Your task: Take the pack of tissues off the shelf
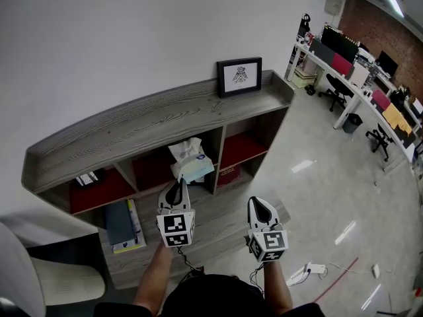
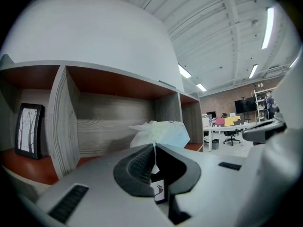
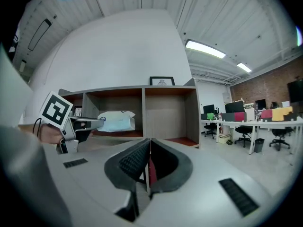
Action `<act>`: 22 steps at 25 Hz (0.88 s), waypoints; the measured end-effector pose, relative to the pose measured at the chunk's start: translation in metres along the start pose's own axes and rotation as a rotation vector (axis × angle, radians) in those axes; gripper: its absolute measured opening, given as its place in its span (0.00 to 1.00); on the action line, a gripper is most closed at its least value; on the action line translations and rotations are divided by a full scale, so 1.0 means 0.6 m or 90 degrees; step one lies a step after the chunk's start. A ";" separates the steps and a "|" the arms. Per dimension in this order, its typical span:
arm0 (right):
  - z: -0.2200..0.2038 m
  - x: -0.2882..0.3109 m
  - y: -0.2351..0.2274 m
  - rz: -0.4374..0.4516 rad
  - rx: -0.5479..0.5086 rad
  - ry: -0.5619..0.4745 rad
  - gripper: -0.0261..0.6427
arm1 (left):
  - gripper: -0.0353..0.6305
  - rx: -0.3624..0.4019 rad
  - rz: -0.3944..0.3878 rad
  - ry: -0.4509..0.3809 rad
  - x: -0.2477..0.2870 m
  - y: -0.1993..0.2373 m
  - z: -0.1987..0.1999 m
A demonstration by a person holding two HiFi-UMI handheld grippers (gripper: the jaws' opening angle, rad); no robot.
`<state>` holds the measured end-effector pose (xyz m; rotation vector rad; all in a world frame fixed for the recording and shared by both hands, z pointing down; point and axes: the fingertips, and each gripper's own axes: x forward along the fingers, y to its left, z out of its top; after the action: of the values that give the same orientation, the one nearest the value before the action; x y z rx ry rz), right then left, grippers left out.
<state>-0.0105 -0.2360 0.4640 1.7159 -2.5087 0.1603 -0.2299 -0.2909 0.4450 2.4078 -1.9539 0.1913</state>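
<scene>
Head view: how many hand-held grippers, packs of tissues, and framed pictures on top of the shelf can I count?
Grippers: 2, the left gripper and the right gripper
Pack of tissues: 1
Framed picture, standing on top of the shelf: 1
Total: 4

Nothing I can read on my feeds. The left gripper [image 1: 176,185] and right gripper [image 1: 257,205] carry black-and-white square markers: patterns, no characters. Framed picture [image 1: 239,76], far right on the shelf [image 1: 132,134] top: a drawing, no words. Print on the pack of tissues [image 1: 193,166] and the red box [image 1: 228,174] right of it: too small to read.
</scene>
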 end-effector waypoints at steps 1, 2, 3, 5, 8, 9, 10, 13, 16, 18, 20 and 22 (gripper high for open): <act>0.001 -0.005 -0.001 -0.001 0.004 0.001 0.08 | 0.07 0.001 -0.008 -0.005 -0.004 -0.009 0.003; 0.001 -0.010 -0.003 -0.002 0.004 0.000 0.08 | 0.07 0.003 -0.016 -0.008 -0.007 -0.018 0.005; 0.000 -0.016 -0.006 -0.004 0.003 -0.002 0.08 | 0.07 0.005 -0.023 -0.011 -0.011 -0.028 0.007; -0.001 -0.028 -0.014 -0.009 0.005 -0.005 0.08 | 0.07 0.010 -0.037 -0.015 -0.018 -0.048 0.009; -0.005 -0.049 -0.026 -0.022 0.012 -0.003 0.08 | 0.07 0.013 -0.061 -0.016 -0.025 -0.081 0.011; -0.006 -0.057 -0.031 -0.027 0.014 -0.003 0.08 | 0.07 0.013 -0.069 -0.016 -0.026 -0.092 0.010; -0.008 -0.065 -0.037 -0.033 0.016 -0.004 0.08 | 0.07 0.014 -0.077 -0.015 -0.027 -0.103 0.008; -0.012 -0.089 -0.053 -0.047 0.015 -0.003 0.08 | 0.07 0.012 -0.101 -0.008 -0.030 -0.136 -0.002; -0.019 -0.114 -0.071 -0.065 0.011 0.000 0.08 | 0.07 0.009 -0.126 -0.001 -0.032 -0.170 -0.013; -0.025 -0.131 -0.085 -0.079 0.011 0.004 0.08 | 0.07 0.008 -0.144 0.001 -0.032 -0.193 -0.021; -0.028 -0.146 -0.101 -0.093 0.009 0.005 0.08 | 0.07 0.009 -0.159 0.001 -0.031 -0.217 -0.026; -0.031 -0.159 -0.115 -0.105 0.012 0.011 0.08 | 0.07 0.009 -0.177 0.002 -0.029 -0.242 -0.031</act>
<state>0.0887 -0.1699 0.4713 1.9103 -2.3466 0.1864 -0.0929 -0.2416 0.4689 2.6485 -1.5969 0.2005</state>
